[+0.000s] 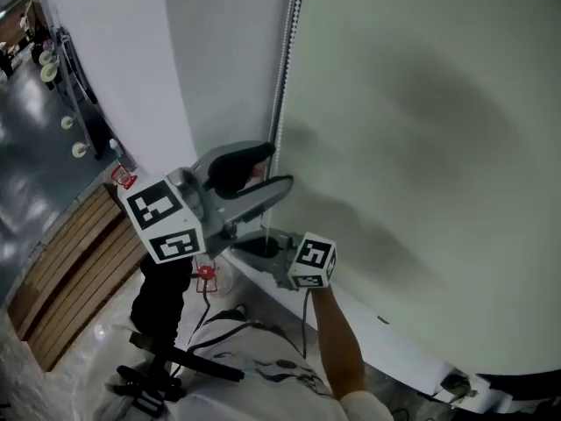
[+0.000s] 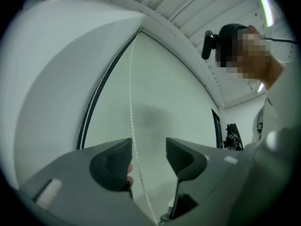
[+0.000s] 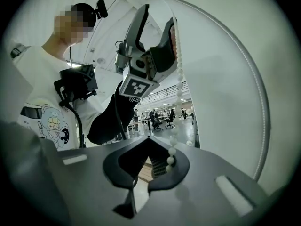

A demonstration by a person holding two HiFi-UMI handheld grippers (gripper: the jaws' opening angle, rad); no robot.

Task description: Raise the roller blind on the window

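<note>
Right hand-held gripper (image 3: 155, 164): clamped on bead chain (image 3: 179, 67).
Left hand-held gripper (image 2: 148, 154): open around bead chain, no contact.
Risk: possible slip from lone pinch, stalling roller blind (image 1: 421, 147).

Glossy dark grey floor (image 1: 26, 174) carries everything. Light wooden slatted decking (image 1: 70, 270) lies on it. Beyond the decking, small pale round objects (image 1: 79, 150) sit in a row on the floor; can't tell what they are. Near side of the decking: crinkled clear plastic sheeting (image 1: 88, 358), with a black legged stand (image 1: 166, 371) on it.
</note>
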